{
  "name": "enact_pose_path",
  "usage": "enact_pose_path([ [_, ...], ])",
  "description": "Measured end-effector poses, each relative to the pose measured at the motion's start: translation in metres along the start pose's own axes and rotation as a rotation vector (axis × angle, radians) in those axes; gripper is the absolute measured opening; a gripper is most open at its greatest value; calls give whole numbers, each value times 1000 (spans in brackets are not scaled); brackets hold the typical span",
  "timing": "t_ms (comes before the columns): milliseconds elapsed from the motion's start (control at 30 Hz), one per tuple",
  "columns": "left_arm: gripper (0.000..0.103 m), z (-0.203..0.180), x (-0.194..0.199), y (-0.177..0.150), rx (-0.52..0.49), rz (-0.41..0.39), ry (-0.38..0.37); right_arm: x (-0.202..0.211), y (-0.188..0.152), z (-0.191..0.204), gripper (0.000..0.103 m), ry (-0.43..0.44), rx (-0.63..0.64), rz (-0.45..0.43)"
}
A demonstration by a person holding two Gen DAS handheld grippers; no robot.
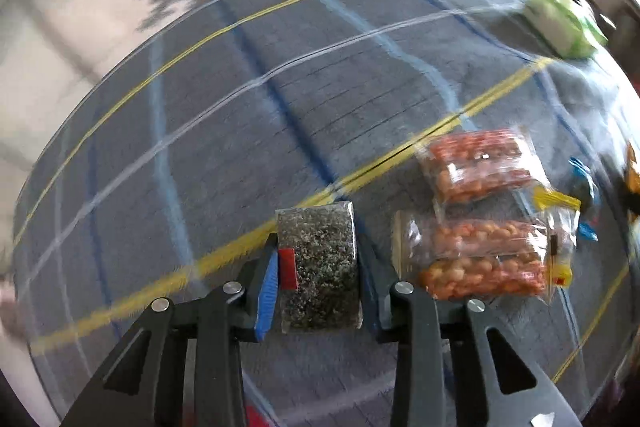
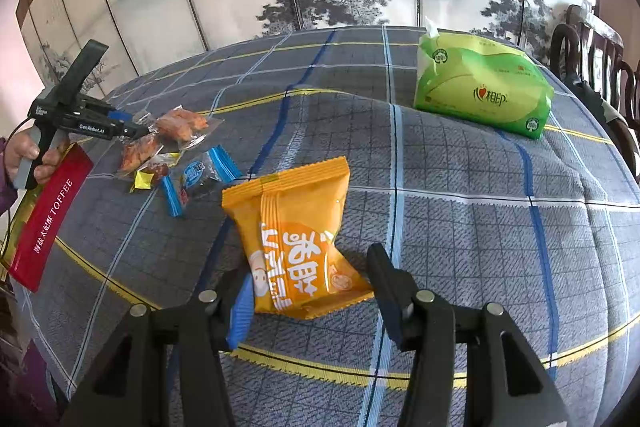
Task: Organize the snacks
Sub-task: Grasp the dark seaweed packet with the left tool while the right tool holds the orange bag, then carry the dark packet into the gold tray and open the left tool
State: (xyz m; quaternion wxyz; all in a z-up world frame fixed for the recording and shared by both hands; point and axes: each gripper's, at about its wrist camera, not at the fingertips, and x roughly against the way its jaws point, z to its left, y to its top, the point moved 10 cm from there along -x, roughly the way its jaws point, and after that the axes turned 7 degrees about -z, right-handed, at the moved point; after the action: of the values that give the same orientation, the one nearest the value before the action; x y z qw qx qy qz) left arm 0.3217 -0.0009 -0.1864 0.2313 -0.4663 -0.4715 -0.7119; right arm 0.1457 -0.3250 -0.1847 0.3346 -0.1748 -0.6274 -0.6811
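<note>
The left gripper (image 1: pixel 318 267) had its jaws clamped on a dark speckled snack bar (image 1: pixel 318 263), one pad against each long side, the bar standing out forward between the fingers. Just off the right jaw lay two clear packets of orange peanut candy (image 1: pixel 484 219), side by side on the checked tablecloth (image 1: pixel 200 131), and beyond them a blue-ended sweet (image 1: pixel 582 187) sat near the edge of view.

Over on the other side, the right gripper (image 2: pixel 310 291) sat around an orange snack pouch (image 2: pixel 294 239). The pouch's lower end lay between the jaws; the left pad touched its edge, but whether the right pad was pressing it I could not tell. Ahead and well off to the right of those jaws stood a green tissue pack (image 2: pixel 480 83); far off to the left a red toffee box (image 2: pixel 50 215) lay just beside the hand (image 2: pixel 24 155) that held the left tool.

My read: the step in hand was gathering, one snack gripped on the left, one being taken on the right. The next move probably called for a clean lift of the bar without nudging the peanut packets, then carrying it to wherever like snacks were being grouped.
</note>
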Motion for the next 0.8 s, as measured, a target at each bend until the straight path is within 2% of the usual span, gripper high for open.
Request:
enact_pose_path([
  [100,32,-3,30,-16,120,-12,-13,0,0,0,53,-3,3,1],
  [267,32,-23,92,-50,266,-71,-92,-1,-1,1,53,-25,25,7],
  [333,32,-29,109,-59,305,-107,-92,0,-2,1,53,-41,39,7],
  [467,32,-31,146,-94,369,-173,-37,0,-4,3,53,-71,66,7],
  [567,32,-28,161,-117,398,-188,1,1,-4,3,53,-82,72,6],
  [800,32,-5,192,-158,400,-240,147,1,-4,1,53,-105,75,5],
])
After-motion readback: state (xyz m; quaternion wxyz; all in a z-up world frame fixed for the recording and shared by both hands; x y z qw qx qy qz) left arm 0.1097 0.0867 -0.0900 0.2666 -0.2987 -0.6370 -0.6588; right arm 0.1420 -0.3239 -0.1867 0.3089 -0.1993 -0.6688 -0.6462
